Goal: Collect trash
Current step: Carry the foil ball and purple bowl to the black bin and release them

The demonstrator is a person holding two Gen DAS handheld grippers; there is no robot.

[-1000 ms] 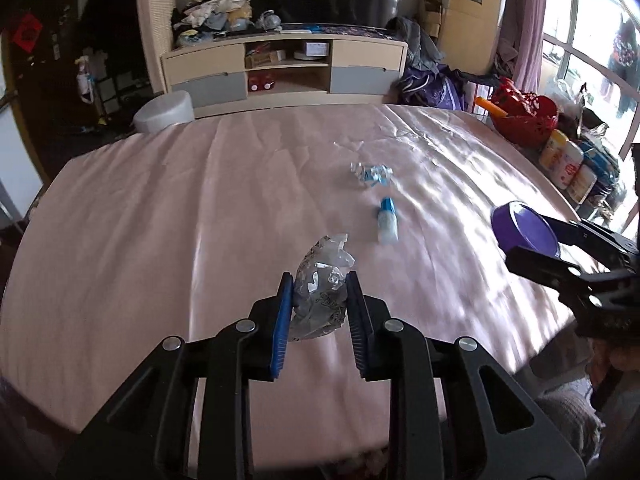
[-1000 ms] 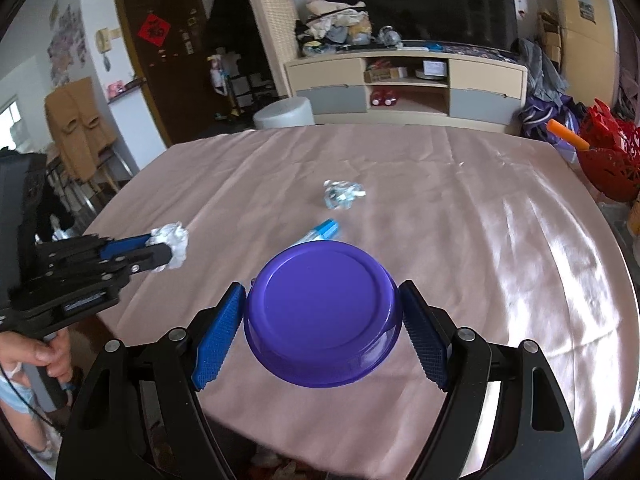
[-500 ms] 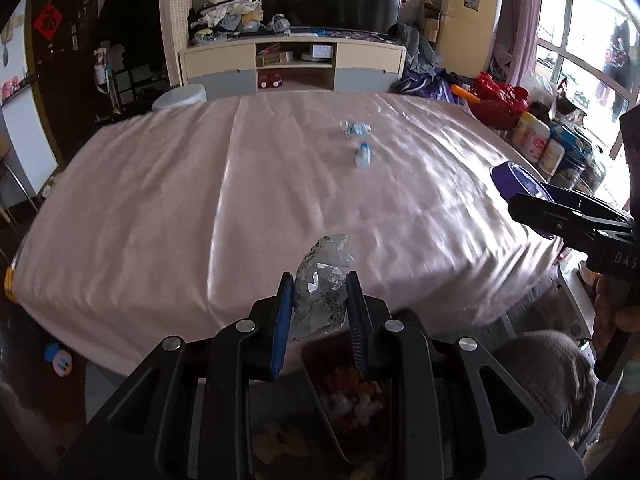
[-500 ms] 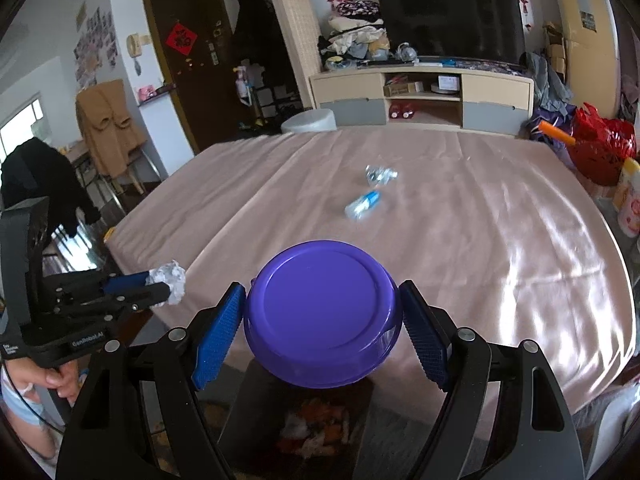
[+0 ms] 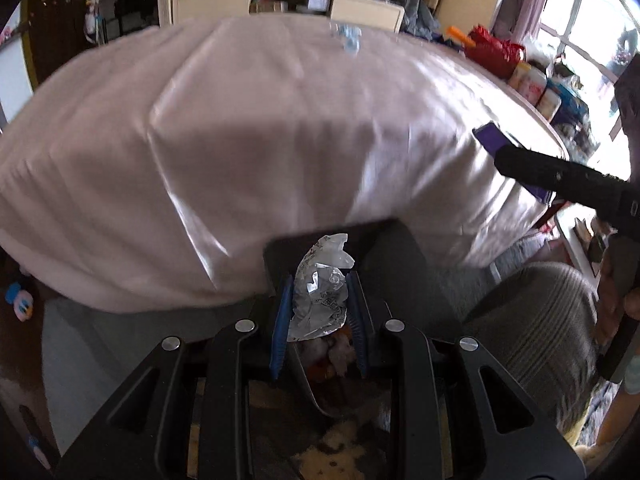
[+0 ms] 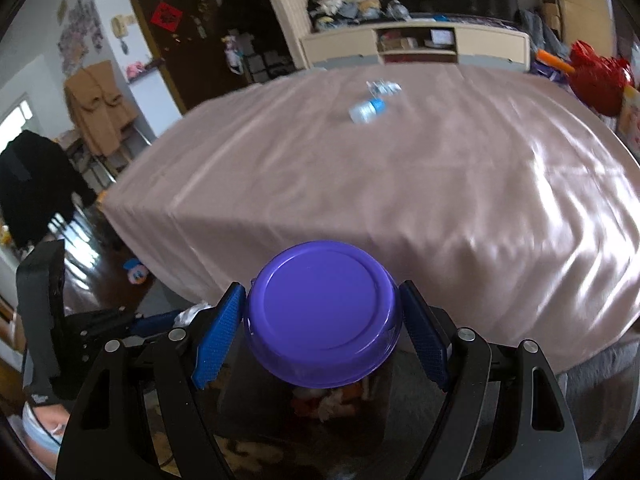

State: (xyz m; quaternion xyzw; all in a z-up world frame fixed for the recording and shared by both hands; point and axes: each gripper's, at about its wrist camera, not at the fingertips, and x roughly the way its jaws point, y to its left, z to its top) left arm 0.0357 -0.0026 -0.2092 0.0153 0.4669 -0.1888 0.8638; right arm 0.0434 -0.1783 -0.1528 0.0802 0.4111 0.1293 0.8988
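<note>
both grippers have swung off the pink table [image 5: 280, 120] to hover over the open bin [image 5: 332, 364] at lower centre, left gripper [image 5: 318, 312] clamped on crumpled wrapper [image 5: 320, 292], right gripper [image 6: 320, 336] clamped on purple bowl [image 6: 322, 312], so dropping looks imminent.

Left gripper [image 5: 318, 312]: matte black linkage arms with cutouts, round silver screws at joints, blue ribbed pads [image 5: 280, 320]. Right gripper [image 6: 322, 332]: same black frame, silver screws, blue textured pads [image 6: 218, 334]. Bare skin on hand [image 5: 618, 304] gripping black handle.
</note>
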